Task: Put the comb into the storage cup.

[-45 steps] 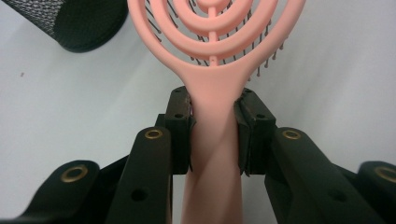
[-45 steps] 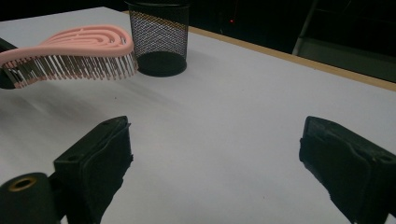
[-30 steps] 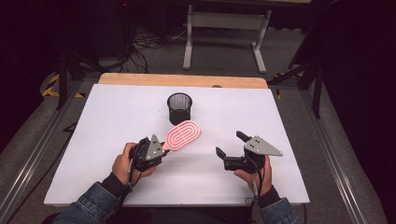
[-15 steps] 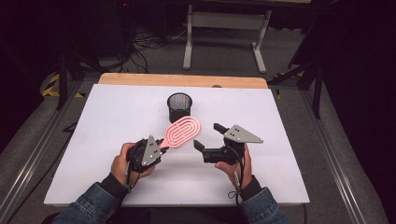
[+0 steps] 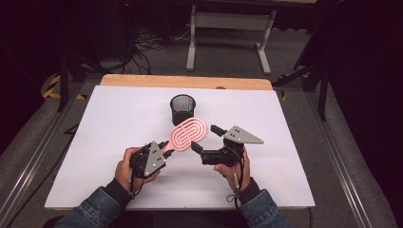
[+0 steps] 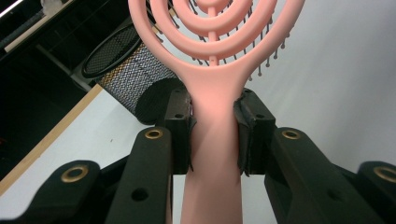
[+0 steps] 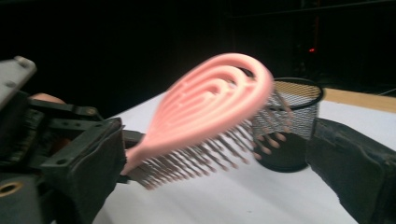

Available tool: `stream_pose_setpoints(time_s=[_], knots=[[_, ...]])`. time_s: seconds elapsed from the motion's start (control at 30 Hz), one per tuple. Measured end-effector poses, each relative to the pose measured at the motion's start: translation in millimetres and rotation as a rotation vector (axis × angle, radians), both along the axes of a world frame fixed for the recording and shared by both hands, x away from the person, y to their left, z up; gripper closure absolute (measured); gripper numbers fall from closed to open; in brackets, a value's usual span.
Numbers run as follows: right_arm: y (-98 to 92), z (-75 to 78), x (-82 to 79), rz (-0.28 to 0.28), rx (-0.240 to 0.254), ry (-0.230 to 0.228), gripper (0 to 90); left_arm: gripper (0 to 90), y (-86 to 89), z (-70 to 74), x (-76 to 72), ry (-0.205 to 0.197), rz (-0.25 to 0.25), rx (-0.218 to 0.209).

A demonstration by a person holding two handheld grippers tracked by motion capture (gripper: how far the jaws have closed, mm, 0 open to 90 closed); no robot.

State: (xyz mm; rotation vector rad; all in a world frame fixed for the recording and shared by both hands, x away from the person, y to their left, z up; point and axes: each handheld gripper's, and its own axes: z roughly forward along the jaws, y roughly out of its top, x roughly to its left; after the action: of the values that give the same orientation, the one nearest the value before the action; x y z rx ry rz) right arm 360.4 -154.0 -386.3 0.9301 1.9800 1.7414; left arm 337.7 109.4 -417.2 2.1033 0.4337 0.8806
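A pink oval hairbrush (image 5: 188, 133) hangs above the white table, its head pointing toward the black mesh cup (image 5: 183, 108). My left gripper (image 5: 164, 149) is shut on its handle; in the left gripper view the pads (image 6: 181, 135) press both sides of the pink handle (image 6: 214, 140), with the cup (image 6: 126, 65) beyond. My right gripper (image 5: 205, 137) comes in from the right, open, one jaw on either side of the brush head. In the right gripper view the brush head (image 7: 210, 102), bristles down, sits between the wide jaws (image 7: 219, 158) without touching them, and the cup (image 7: 292, 121) stands behind.
The white table top (image 5: 109, 123) has a wooden strip (image 5: 185, 81) along its far edge. A white metal stand (image 5: 228, 28) and cables lie on the dark floor behind. Both forearms in denim sleeves enter from the near edge.
My right gripper has moved left across the table to the brush head. The left gripper has kept its hold, and the brush head sits slightly higher.
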Motion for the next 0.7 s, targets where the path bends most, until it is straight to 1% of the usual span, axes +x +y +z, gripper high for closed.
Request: stream_pose_setpoints(time_s=[0.07, 0.17, 0.2, 0.23, 0.27, 0.3, 0.37, 0.4, 0.47, 0.5, 0.53, 0.57, 0.63, 0.7], knots=[[2.3, 0.4, 0.0, 0.003, -0.006, 0.004, 5.7, 70.4, -1.2, -1.1, -0.5, -0.005, -0.004, 0.000], [5.8, -1.5, 2.4, 0.013, 0.015, 0.030, 5.9, 70.4, -3.0, -1.8, -2.1, -0.022, -0.004, 0.002], [7.0, -2.4, 3.6, 0.017, 0.022, 0.041, 6.0, 70.4, -3.0, -1.8, -2.1, -0.022, -0.004, 0.002], [9.0, -3.8, 5.2, 0.017, 0.028, 0.056, 6.6, 70.4, -5.6, -2.9, -3.7, -0.035, -0.001, -0.001], [10.5, -5.0, 6.6, 0.025, 0.041, 0.073, 7.2, 70.4, -6.7, -3.4, -4.2, -0.040, -0.002, 0.000], [12.2, -6.0, 7.6, 0.031, 0.050, 0.084, 8.1, 70.4, -8.2, -4.2, -4.4, -0.036, -0.004, 0.004], [16.3, -6.7, 8.7, 0.041, 0.057, 0.095, 9.8, 70.4, -10.3, -6.0, -5.4, -0.049, -0.002, 0.013], [18.2, -6.9, 9.1, 0.040, 0.064, 0.101, 10.2, 70.4, -11.1, -6.4, -5.2, -0.046, -0.007, 0.011], [21.2, -8.0, 9.9, 0.048, 0.074, 0.117, 14.1, 70.4, -12.6, -7.1, -5.8, -0.056, 0.001, 0.009], [22.5, -8.9, 10.3, 0.049, 0.085, 0.122, 15.1, 70.4, -12.7, -7.3, -5.6, -0.053, 0.002, 0.008], [23.2, -9.5, 10.7, 0.045, 0.093, 0.126, 17.6, 70.4, -12.2, -7.4, -5.2, -0.052, 0.004, 0.008], [23.2, -10.1, 11.2, 0.042, 0.113, 0.140, 20.8, 70.4, -11.6, -7.8, -4.9, -0.053, 0.009, 0.007], [21.0, -11.0, 12.1, 0.042, 0.171, 0.171, 29.5, 70.4, -11.4, -8.8, -3.8, -0.053, 0.012, 0.003], [18.2, -12.2, 12.3, 0.049, 0.231, 0.195, 43.2, 70.5, -12.2, -10.2, -3.7, -0.065, 0.020, 0.003]])
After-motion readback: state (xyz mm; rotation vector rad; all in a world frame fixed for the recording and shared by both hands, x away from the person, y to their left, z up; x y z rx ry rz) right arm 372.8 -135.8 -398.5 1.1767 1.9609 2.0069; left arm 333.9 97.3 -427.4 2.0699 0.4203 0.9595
